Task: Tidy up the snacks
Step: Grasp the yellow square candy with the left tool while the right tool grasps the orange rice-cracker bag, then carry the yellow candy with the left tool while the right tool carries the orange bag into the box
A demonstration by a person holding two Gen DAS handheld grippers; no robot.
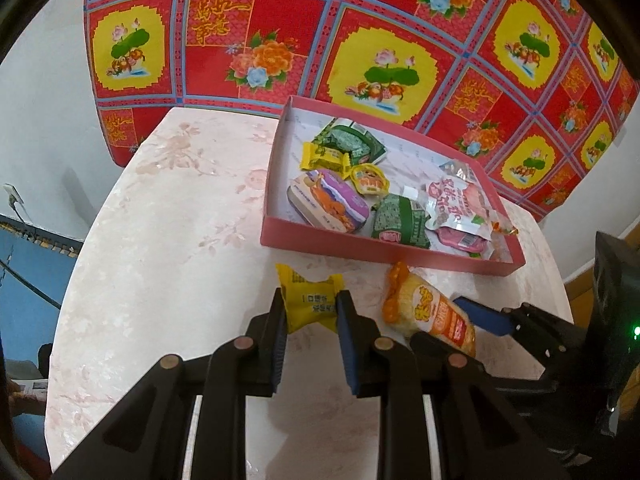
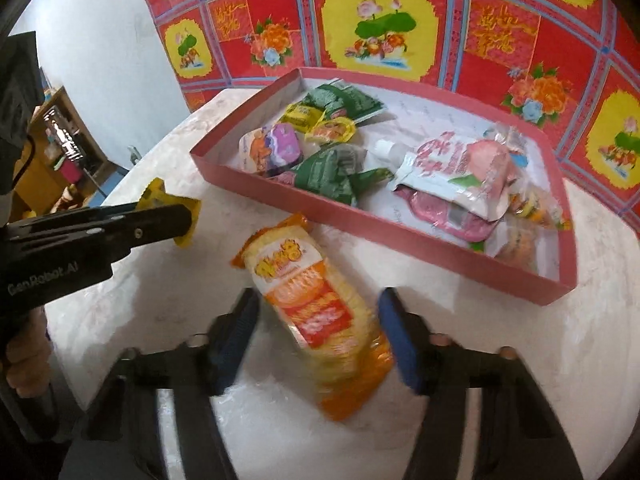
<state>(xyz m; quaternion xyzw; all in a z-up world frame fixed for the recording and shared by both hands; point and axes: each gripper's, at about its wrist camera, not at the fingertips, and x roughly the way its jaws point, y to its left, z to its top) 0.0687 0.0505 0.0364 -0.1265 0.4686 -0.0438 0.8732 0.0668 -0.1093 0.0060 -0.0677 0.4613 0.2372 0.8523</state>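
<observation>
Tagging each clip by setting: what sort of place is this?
Probably a lived-in home: a floral-patterned table, a red flowered cloth hung behind it, and a cluttered wooden shelf off to the side.

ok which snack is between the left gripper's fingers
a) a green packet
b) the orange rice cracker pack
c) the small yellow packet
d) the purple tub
c: the left gripper has its fingers closed against the sides of the small yellow packet, out on the table in front of the red box.
</observation>
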